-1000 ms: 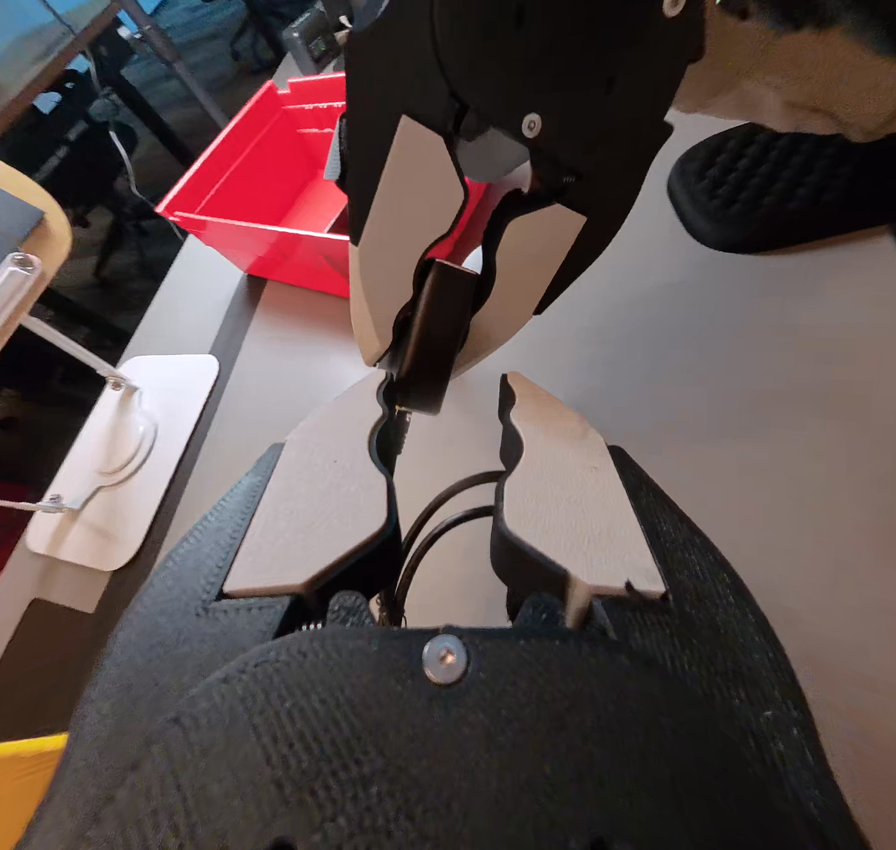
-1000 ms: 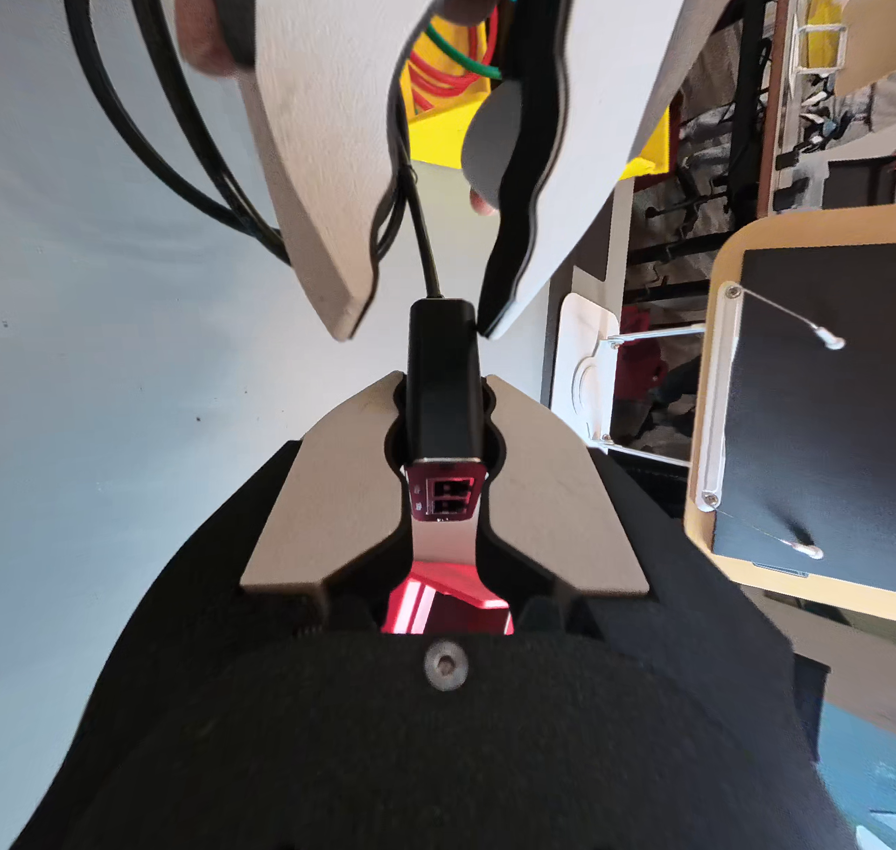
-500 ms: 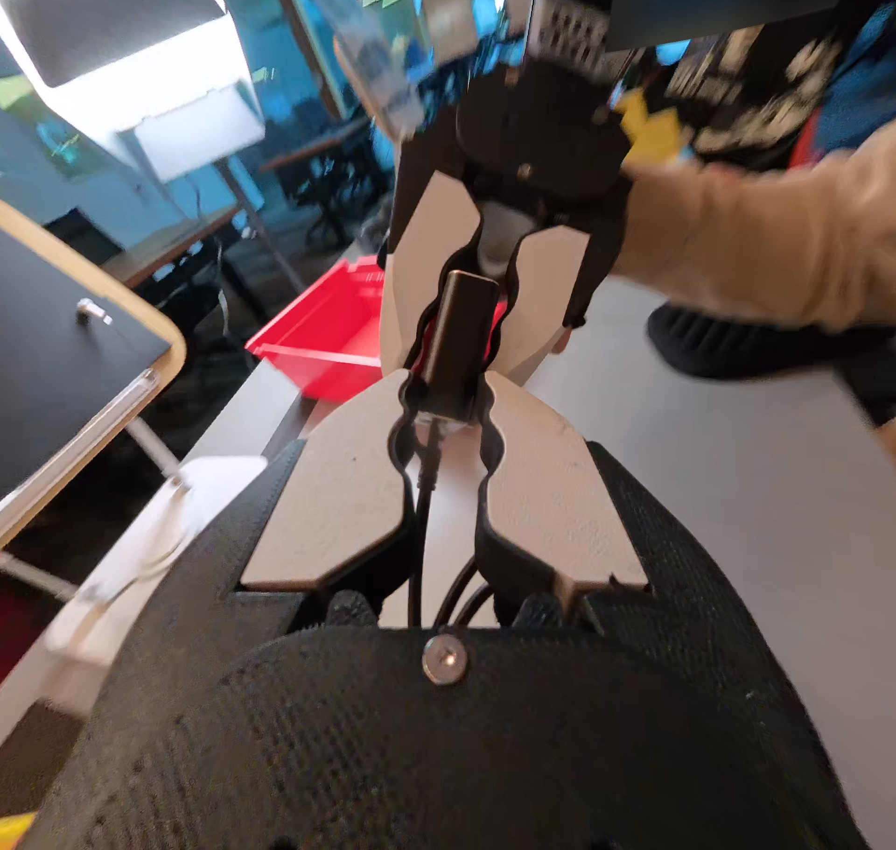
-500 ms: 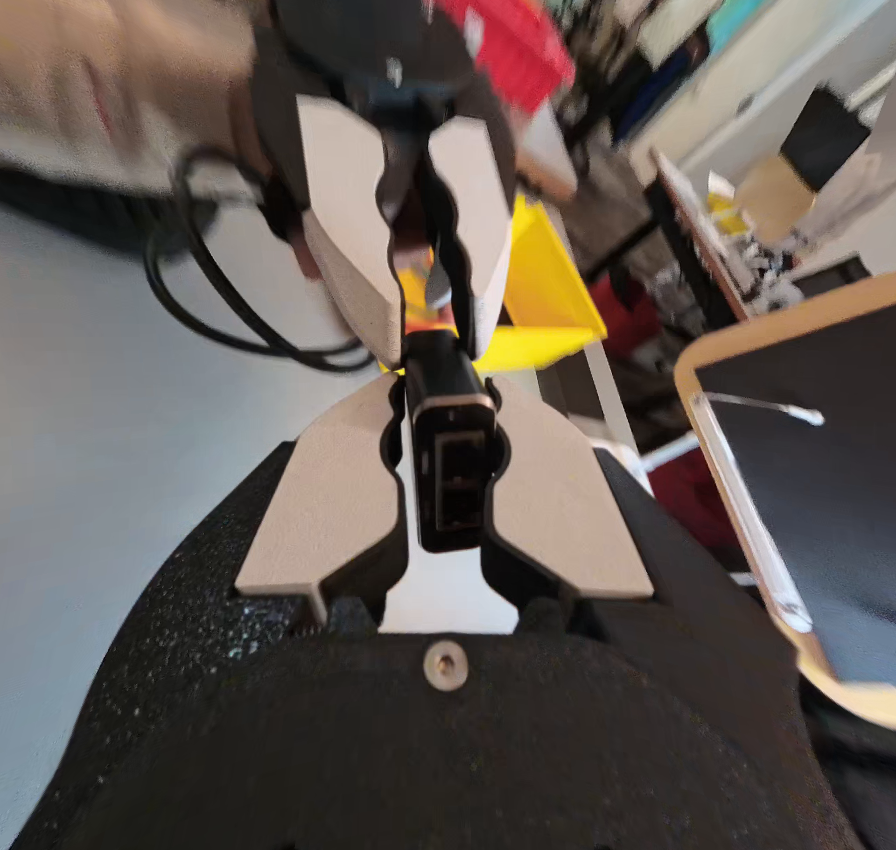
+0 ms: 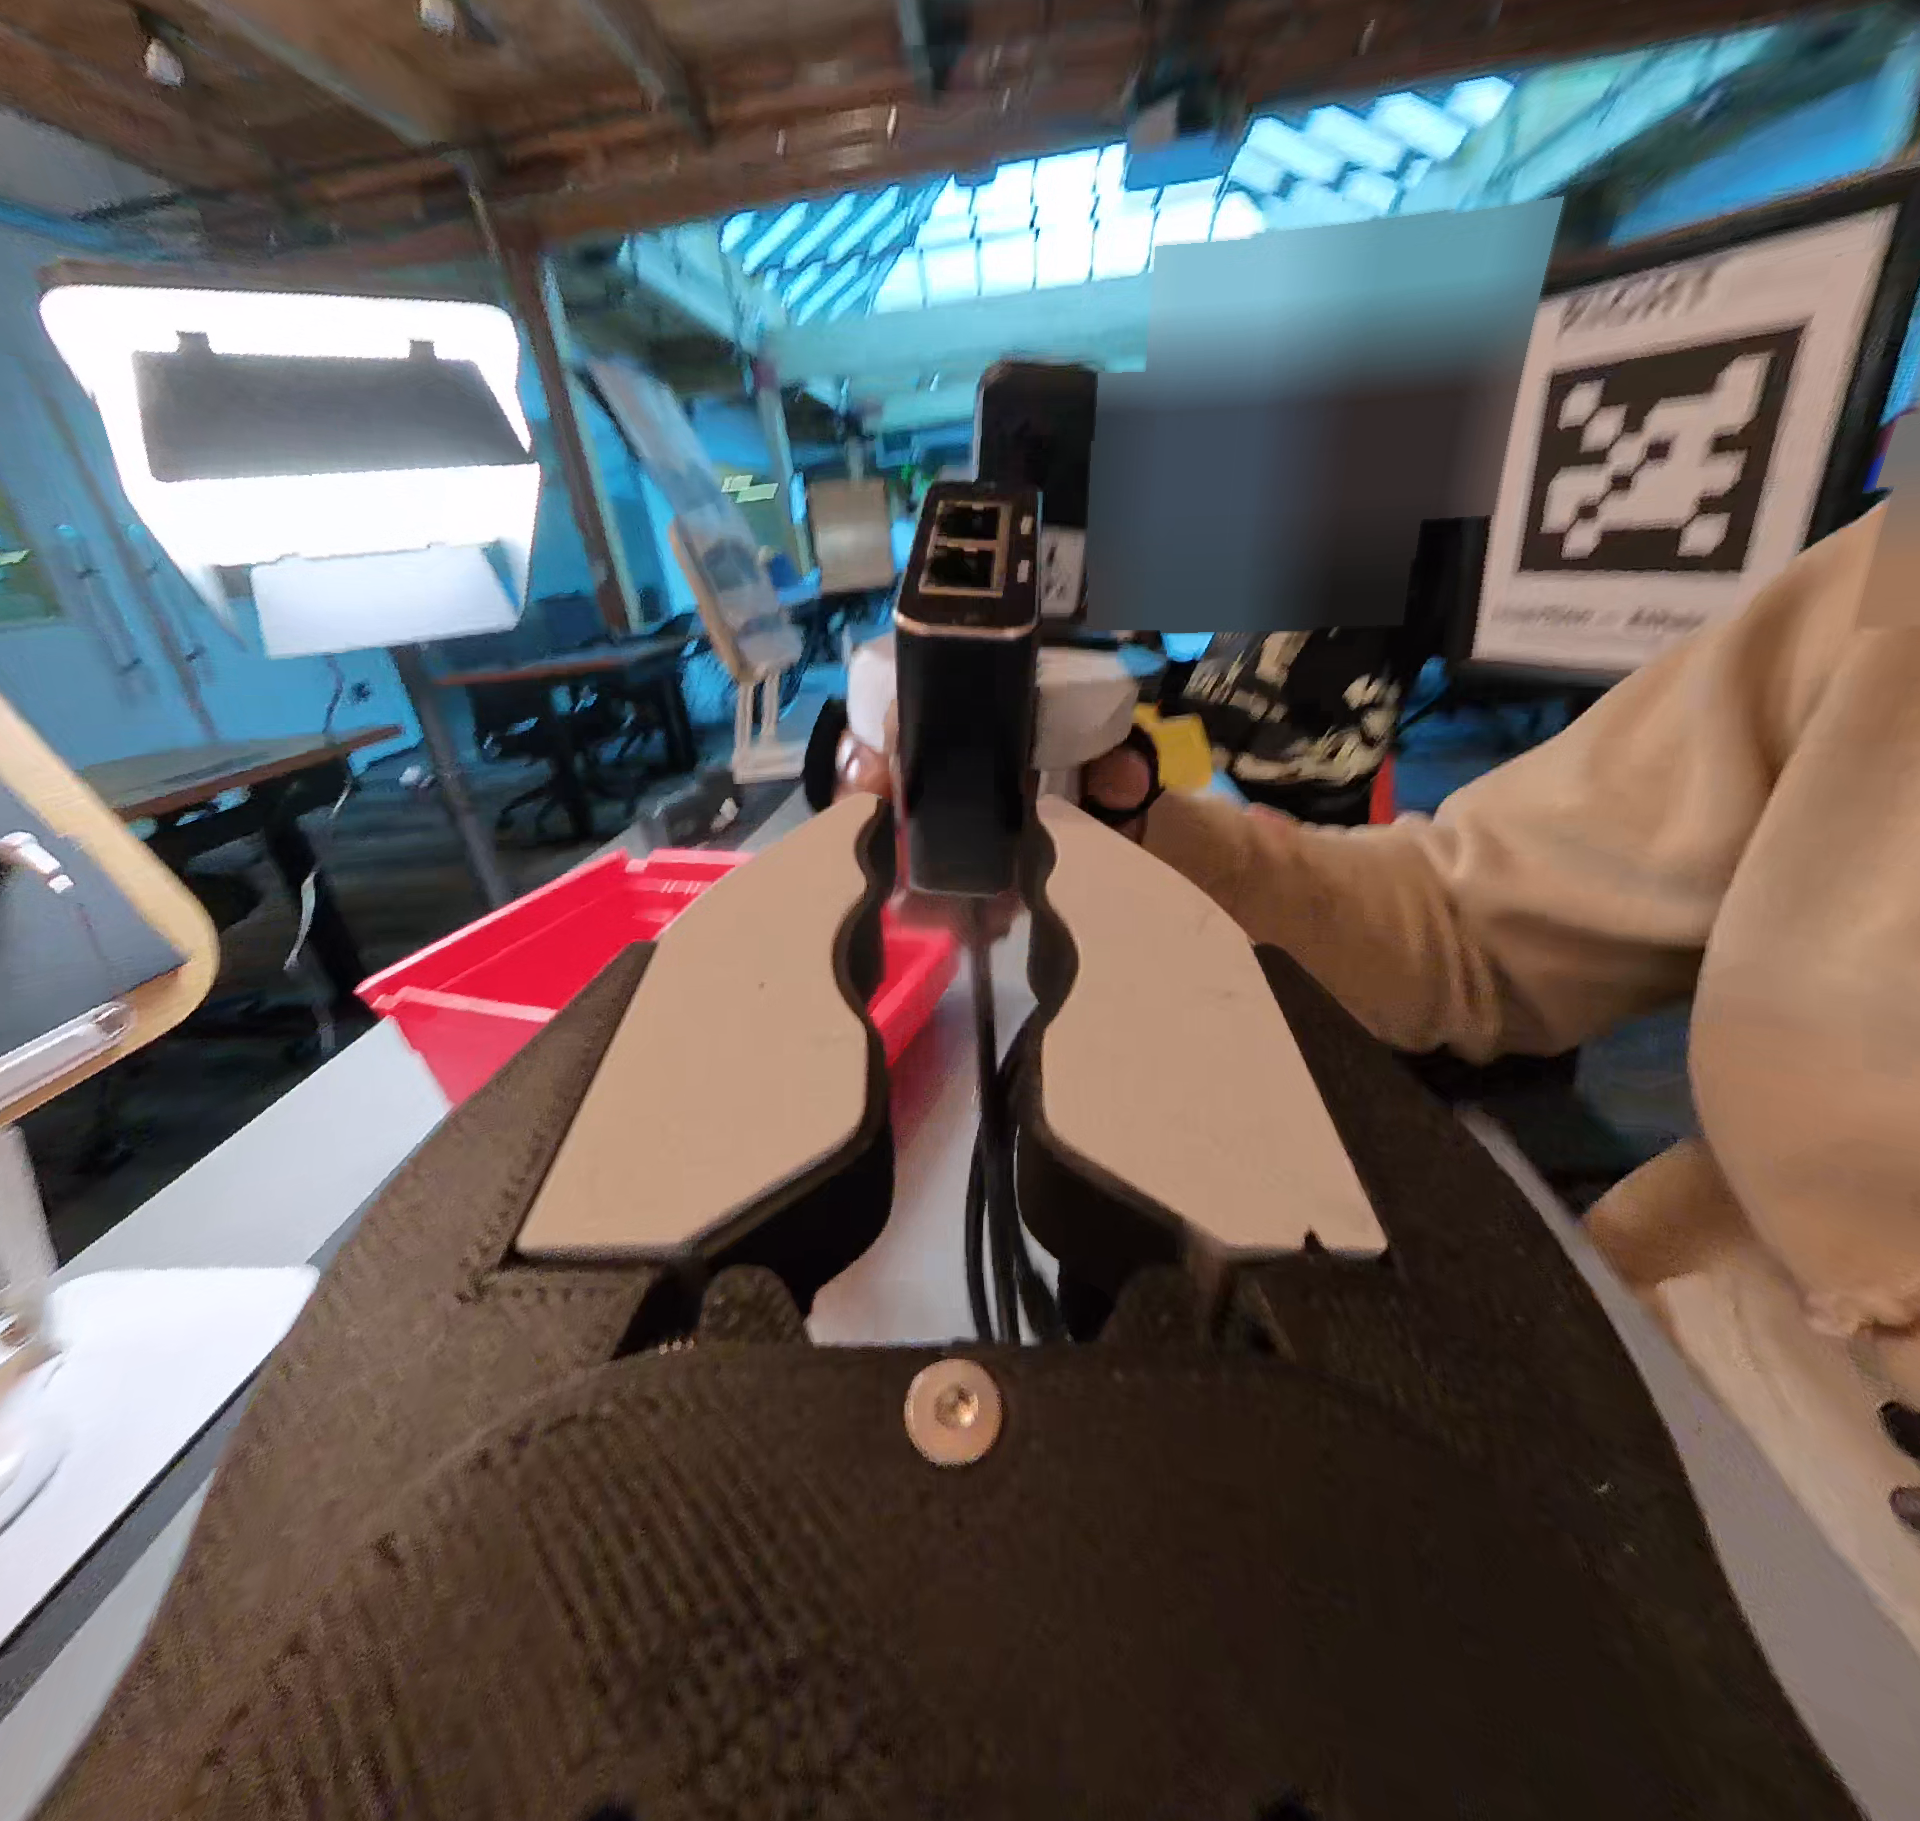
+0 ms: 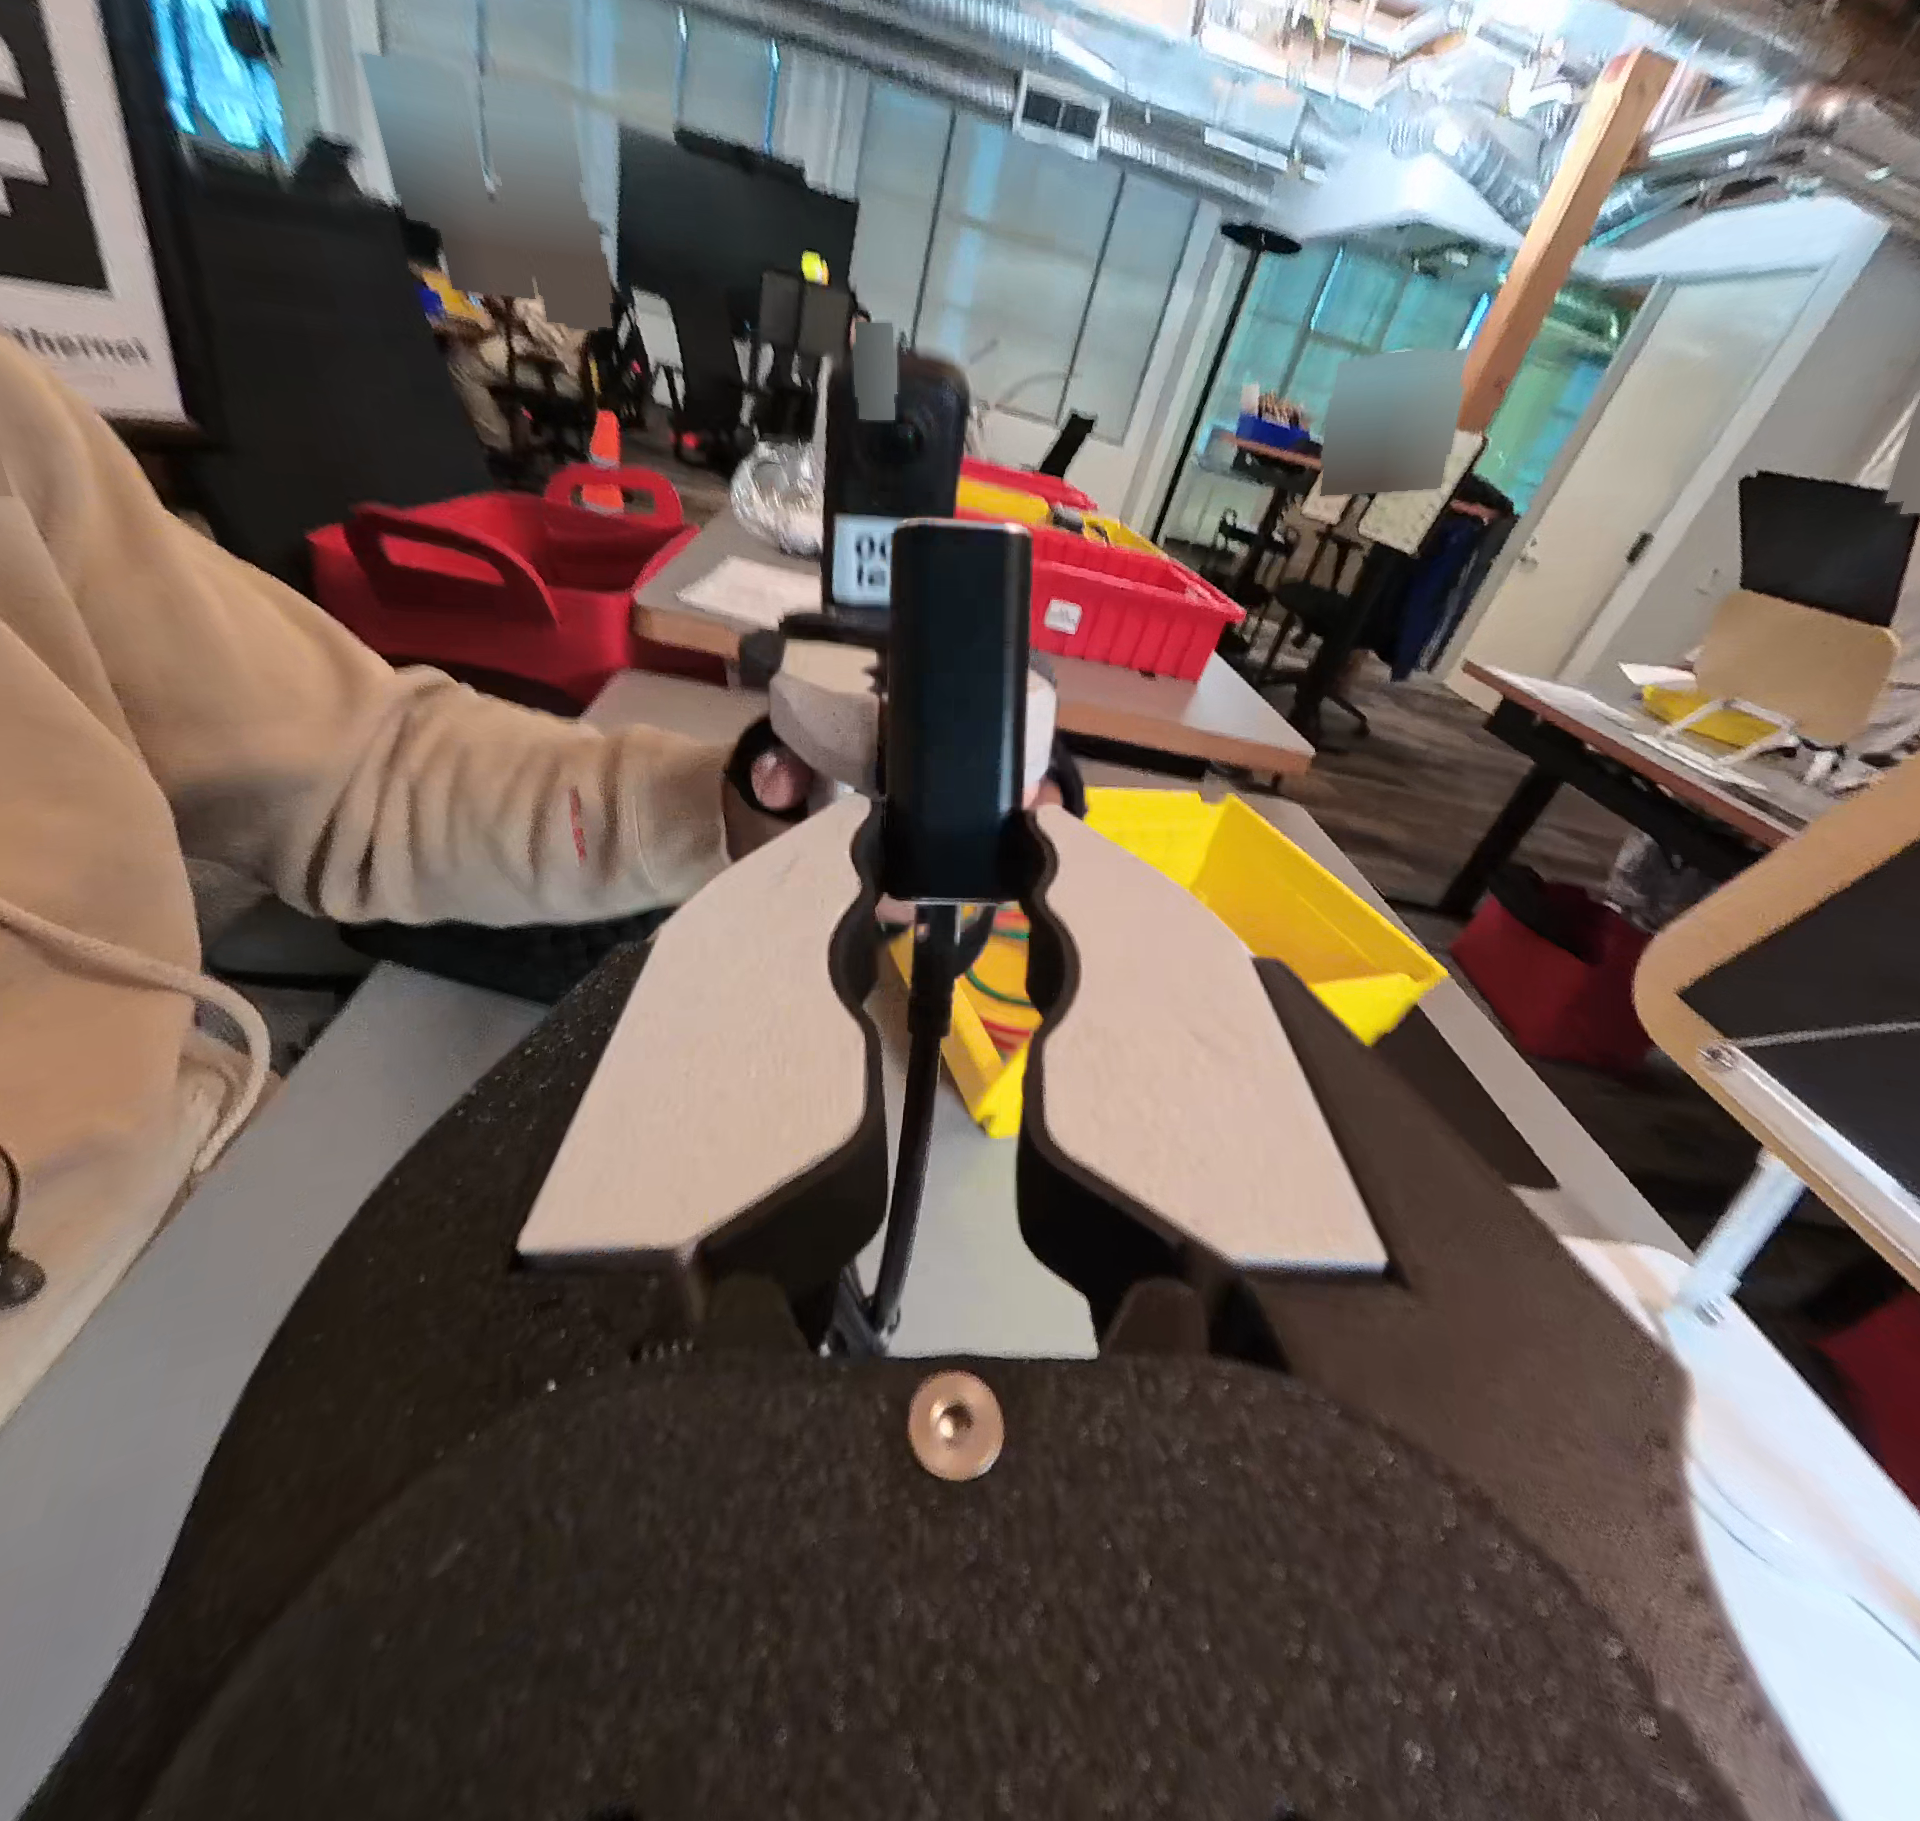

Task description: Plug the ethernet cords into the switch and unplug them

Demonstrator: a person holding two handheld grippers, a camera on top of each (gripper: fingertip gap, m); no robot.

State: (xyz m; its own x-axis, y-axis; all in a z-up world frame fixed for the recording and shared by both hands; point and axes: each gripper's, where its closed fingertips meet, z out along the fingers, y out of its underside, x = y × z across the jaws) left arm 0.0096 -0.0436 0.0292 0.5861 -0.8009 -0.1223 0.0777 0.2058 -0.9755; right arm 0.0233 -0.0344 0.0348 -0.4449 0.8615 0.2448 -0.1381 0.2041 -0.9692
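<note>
A small black switch (image 5: 966, 722) stands upright between both grippers, lifted off the grey table (image 5: 312, 1189). In the left wrist view its two empty ports face the camera at its top end. My left gripper (image 5: 961, 836) is shut on its lower part. In the right wrist view the switch (image 6: 954, 711) shows its plain back, and my right gripper (image 6: 956, 826) is shut on it from the opposite side. A black cable (image 5: 982, 1044) hangs from the switch's bottom and runs down between the fingers; it also shows in the right wrist view (image 6: 920, 1044).
A red bin (image 5: 623, 940) sits on the table behind the left gripper. A yellow bin (image 6: 1278, 888) holding coloured cords (image 6: 997, 982) lies beyond the right gripper. A beige sleeve (image 5: 1558, 836) reaches in. A wood-rimmed black board (image 6: 1818, 992) stands at the table edge. Left and right tips are no more than a few centimetres apart.
My left gripper has closed on the switch that the right gripper held. Both grippers have swung up from facing the table to level, and the switch now stands upright.
</note>
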